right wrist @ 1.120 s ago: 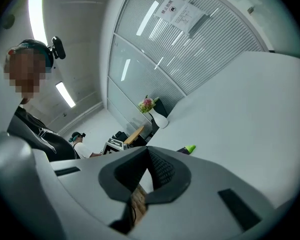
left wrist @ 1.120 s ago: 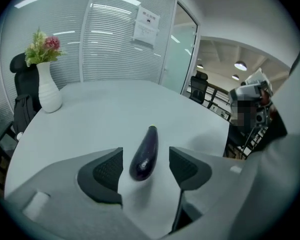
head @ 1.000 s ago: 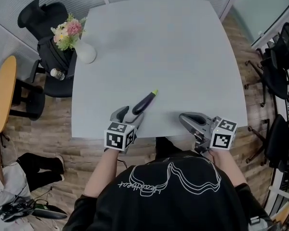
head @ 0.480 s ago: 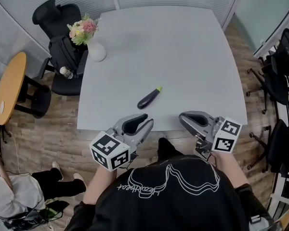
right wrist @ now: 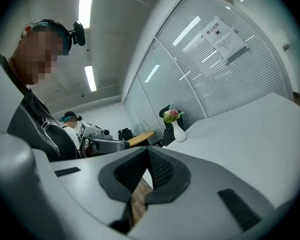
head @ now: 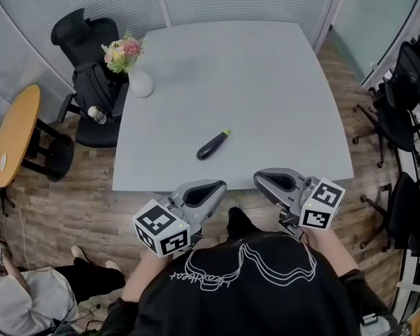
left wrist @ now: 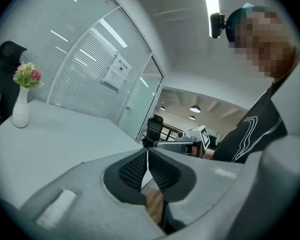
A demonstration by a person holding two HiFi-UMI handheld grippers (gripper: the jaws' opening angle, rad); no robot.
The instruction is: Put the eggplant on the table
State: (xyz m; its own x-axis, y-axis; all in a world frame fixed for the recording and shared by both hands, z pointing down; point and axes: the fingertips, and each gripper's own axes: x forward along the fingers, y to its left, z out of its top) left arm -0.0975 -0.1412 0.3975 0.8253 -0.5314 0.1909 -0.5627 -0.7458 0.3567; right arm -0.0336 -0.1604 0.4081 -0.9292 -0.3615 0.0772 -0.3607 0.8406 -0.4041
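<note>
A dark purple eggplant (head: 213, 145) with a green stem lies alone on the grey table (head: 252, 82), near its front edge. My left gripper (head: 221, 186) hangs off the table's front edge, below the eggplant and apart from it, its jaws shut with nothing between them. My right gripper (head: 257, 177) is beside it to the right, also off the table, jaws shut and empty. In the left gripper view the dark pads (left wrist: 140, 169) meet and the right gripper (left wrist: 182, 141) shows beyond. In the right gripper view the pads (right wrist: 157, 169) are together too.
A white vase of flowers (head: 134, 72) stands at the table's far left corner. A black office chair (head: 91, 54) and a round wooden side table (head: 14, 135) sit to the left. More black chairs (head: 399, 96) line the right side. The floor is wood.
My left gripper let go of the eggplant, pulled back off the table's edge and rose, and its jaws closed. The eggplant stays on the table. My right gripper shifted slightly.
</note>
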